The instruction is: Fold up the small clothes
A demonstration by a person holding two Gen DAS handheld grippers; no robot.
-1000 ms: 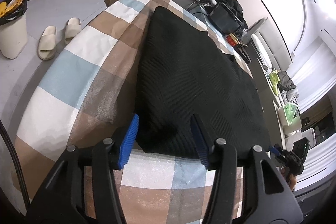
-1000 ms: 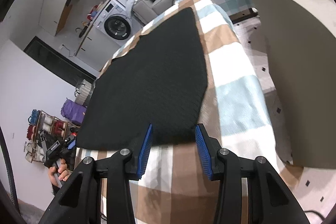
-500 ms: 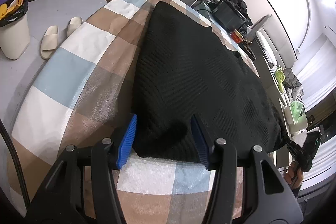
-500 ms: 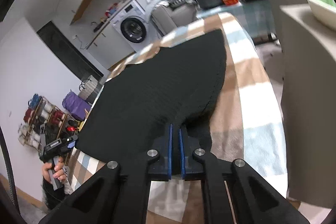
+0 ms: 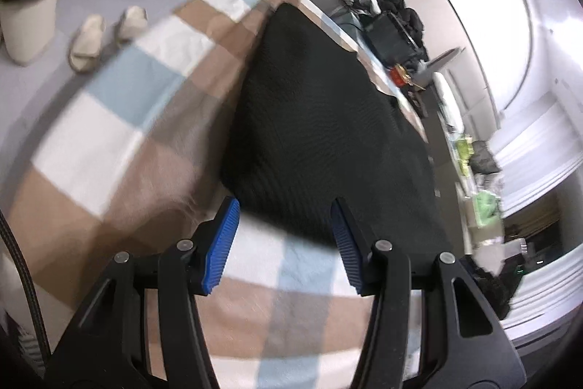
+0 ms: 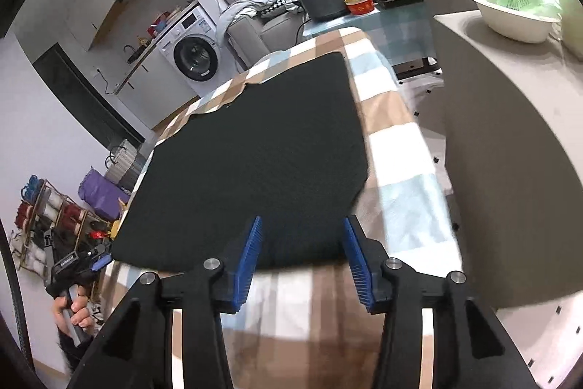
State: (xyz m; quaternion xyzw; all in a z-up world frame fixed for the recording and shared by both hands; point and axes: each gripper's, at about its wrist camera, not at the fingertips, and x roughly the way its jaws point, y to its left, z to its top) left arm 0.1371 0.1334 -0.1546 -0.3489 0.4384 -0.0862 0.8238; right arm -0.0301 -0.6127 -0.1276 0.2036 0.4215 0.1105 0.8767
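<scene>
1. Black knitted cloth, the garment, is seen spread flat on a tabletop covered with a checked cloth of brown, white and pale blue squares; it is shown from both ends by the two wrist views.

2. The left gripper is held with its blue-padded jaws apart; the near edge of the garment is seen just ahead of them and between their tips in the picture, yet no pad is pressed on it; whether the tips touch the knit cannot be told, since the view is blurred.

3. The right gripper is seen with its jaws opening; the near hem of the garment lies between the two blue pads in the picture, but it is not clamped, and a clear gap is left on each side.

4. The bare checked cloth is shown beneath both pairs of jaws, nearer the cameras than the garment's edge.

5. In the right wrist view the left gripper is seen at the far left corner of the garment, gripped by a hand.

6. Pale slippers are seen on the floor beside the tabletop; a washing machine stands beyond it.
</scene>
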